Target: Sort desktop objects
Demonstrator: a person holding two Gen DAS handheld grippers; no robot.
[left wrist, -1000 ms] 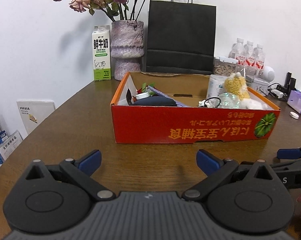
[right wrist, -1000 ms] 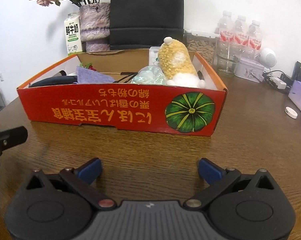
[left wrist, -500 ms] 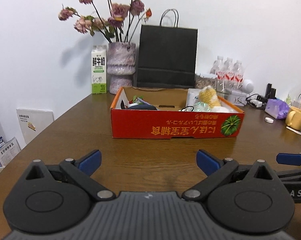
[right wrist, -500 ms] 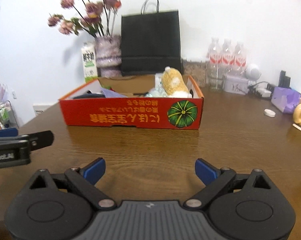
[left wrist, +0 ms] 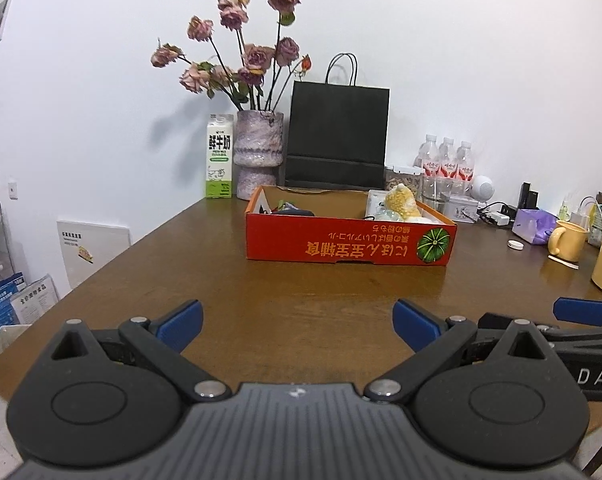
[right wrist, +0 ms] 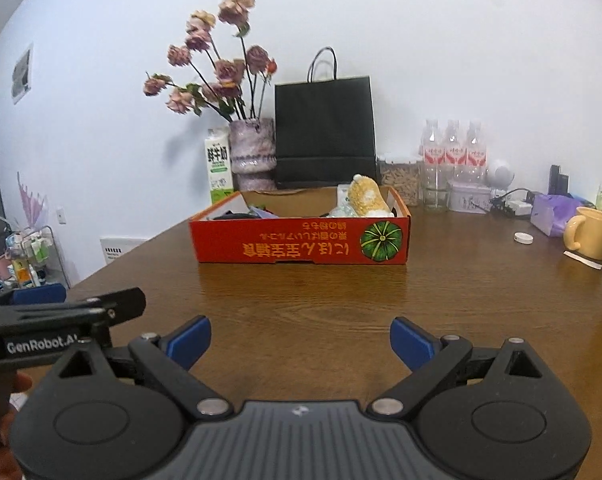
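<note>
I've pulled both grippers back from the red cardboard box (left wrist: 351, 240), which now sits well ahead on the wooden table (left wrist: 301, 292). It's shallow and open-topped, with a pumpkin print and upside-down lettering, holding a yellow plush toy (right wrist: 367, 196) at its right end. My left gripper (left wrist: 297, 320) and right gripper (right wrist: 300, 338) are spread wide, holding nothing.

Both claws farther from the red box (left wrist: 351, 242).
</note>
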